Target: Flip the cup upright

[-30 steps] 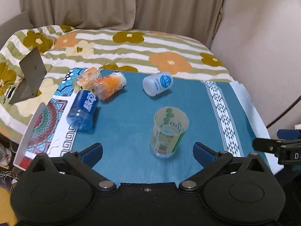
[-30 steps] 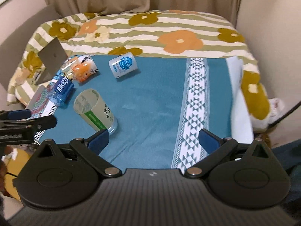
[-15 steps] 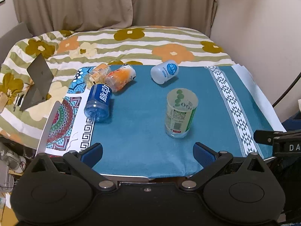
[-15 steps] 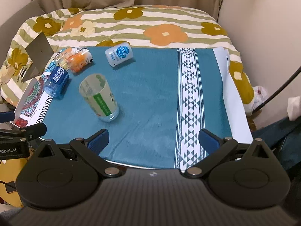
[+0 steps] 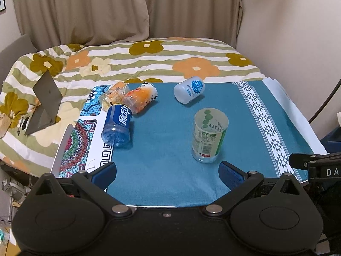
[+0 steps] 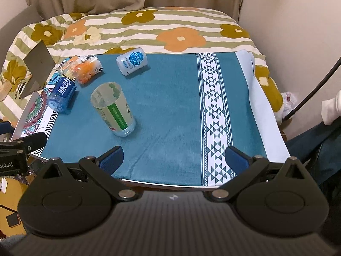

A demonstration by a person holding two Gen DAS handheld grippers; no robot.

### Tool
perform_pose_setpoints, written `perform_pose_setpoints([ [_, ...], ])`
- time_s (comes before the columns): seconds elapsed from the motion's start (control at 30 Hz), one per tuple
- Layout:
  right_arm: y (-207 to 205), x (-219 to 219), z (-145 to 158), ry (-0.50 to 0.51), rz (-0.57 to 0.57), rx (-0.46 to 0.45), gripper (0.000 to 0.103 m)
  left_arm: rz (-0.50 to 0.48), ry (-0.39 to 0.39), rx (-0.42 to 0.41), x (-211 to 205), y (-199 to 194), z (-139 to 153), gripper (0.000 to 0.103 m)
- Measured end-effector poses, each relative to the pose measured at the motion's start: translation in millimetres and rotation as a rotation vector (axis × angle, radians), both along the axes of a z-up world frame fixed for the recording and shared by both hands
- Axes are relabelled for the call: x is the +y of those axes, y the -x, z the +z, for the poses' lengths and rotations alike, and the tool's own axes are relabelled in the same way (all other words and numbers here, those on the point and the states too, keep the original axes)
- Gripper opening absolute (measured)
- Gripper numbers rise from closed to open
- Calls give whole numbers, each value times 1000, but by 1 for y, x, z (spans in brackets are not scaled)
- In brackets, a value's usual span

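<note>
A clear cup with a green label (image 5: 208, 136) stands upright, mouth up, on the teal cloth (image 5: 170, 149); it also shows in the right wrist view (image 6: 114, 112). My left gripper (image 5: 167, 173) is open and empty, back near the table's front edge, short of the cup. My right gripper (image 6: 173, 159) is open and empty, near the front edge, to the right of the cup. Each gripper's side shows in the other's view, the right one at the right edge (image 5: 315, 164) and the left one at the left edge (image 6: 19, 149).
A white cup (image 5: 189, 89), an orange cup (image 5: 140, 98), a blue cup (image 5: 117, 123) and a small clear cup (image 5: 113, 95) lie on their sides at the back left. A grey stand (image 5: 45, 104) sits on the flowered bedspread (image 5: 149, 64). A wall is on the right.
Both grippers have pulled back and up from the table, so the cups look farther away. The green-label cup stays upright where it was.
</note>
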State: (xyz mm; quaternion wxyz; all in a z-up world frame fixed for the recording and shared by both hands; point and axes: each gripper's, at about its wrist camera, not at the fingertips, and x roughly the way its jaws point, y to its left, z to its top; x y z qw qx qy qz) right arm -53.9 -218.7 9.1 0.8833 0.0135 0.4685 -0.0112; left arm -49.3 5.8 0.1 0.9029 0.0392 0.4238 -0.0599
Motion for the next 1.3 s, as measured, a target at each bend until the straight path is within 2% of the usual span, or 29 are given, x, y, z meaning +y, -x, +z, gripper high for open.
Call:
perform_pose_setpoints([
  [1.3,2,-1,2,5,-27,-9,103,-10,-7,-37,0,2,2,103],
])
